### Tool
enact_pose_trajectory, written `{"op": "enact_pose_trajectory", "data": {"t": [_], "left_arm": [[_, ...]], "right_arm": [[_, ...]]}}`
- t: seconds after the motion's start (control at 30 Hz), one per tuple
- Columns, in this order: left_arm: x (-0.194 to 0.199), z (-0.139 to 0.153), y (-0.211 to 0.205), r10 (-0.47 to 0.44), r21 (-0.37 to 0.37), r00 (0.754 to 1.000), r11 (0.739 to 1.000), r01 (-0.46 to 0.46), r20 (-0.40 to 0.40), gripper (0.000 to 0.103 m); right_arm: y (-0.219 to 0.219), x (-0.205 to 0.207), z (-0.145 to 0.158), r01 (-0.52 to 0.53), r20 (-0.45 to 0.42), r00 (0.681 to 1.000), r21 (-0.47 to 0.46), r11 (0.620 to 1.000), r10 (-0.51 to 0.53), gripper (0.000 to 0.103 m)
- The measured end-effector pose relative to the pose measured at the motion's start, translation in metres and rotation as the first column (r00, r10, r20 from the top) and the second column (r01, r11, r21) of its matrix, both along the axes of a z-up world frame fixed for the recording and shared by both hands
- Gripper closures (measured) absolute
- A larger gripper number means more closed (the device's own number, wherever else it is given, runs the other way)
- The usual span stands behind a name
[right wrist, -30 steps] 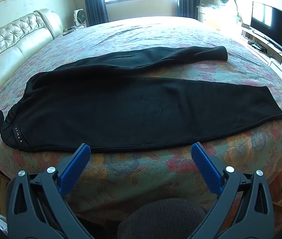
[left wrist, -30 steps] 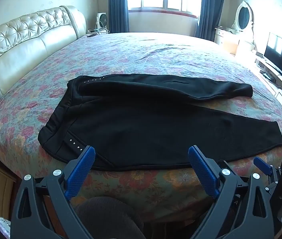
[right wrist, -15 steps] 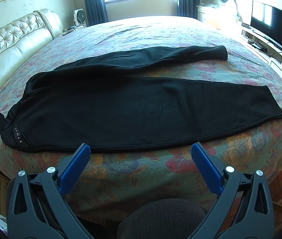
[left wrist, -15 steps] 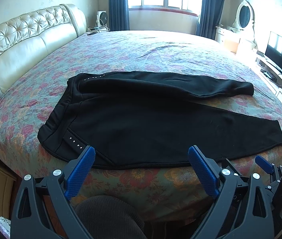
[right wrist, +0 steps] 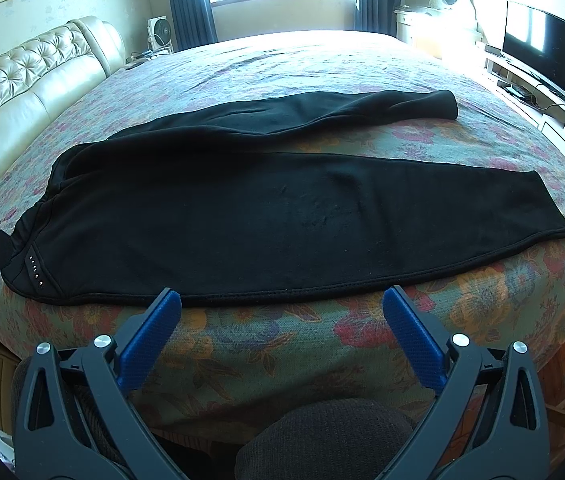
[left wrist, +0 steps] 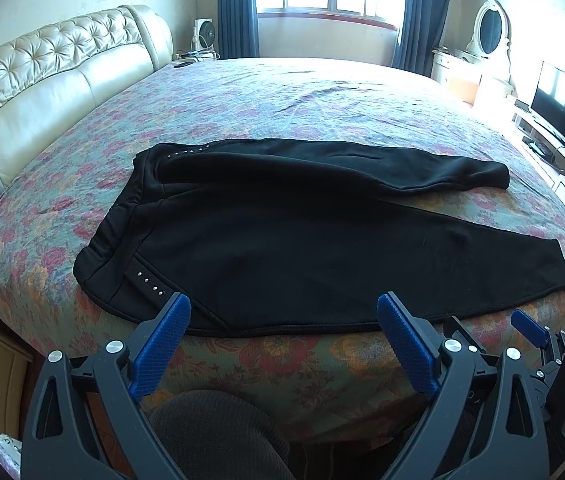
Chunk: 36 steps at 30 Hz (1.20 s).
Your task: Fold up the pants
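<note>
Pants (left wrist: 302, 248), black and unfolded, are laid flat on the bed (left wrist: 322, 100) near its front edge. Soft, limp fabric of moderate weight is judged; hold is best taken at waistband and hem. The long axis runs left to right, waistband left, legs splayed rightward. Left gripper (left wrist: 282, 340) and right gripper (right wrist: 282, 332) are seen wide apart, holding nothing.

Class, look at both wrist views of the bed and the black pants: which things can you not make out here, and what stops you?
1. Underside of the black fleece pants: hidden by their own cloth, both views.
2. Right gripper: mostly cut off by the frame edge in the left wrist view.
3. Floor beside the floral bedspread: blocked by the left gripper and a dark rounded shape.
4. Items on the white TV stand: too small.
</note>
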State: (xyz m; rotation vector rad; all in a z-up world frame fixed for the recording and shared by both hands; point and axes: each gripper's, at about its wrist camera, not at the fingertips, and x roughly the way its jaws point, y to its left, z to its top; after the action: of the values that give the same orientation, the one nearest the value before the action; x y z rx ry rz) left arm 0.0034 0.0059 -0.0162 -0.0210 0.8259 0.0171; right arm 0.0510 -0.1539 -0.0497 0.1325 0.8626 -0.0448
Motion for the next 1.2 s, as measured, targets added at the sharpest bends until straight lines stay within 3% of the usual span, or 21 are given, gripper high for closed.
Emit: {"op": "enact_pose_trajectory", "data": {"t": [1.2], "left_arm": [[-0.0003,-0.0052,-0.0017,-0.006,0.006,1.000,1.000,0.006,-0.015,0.009]], "right_arm": [[0.0009,-0.0005,-0.0042,0.005,-0.007,1.000,0.005,1.000,-0.005,0.002]]}}
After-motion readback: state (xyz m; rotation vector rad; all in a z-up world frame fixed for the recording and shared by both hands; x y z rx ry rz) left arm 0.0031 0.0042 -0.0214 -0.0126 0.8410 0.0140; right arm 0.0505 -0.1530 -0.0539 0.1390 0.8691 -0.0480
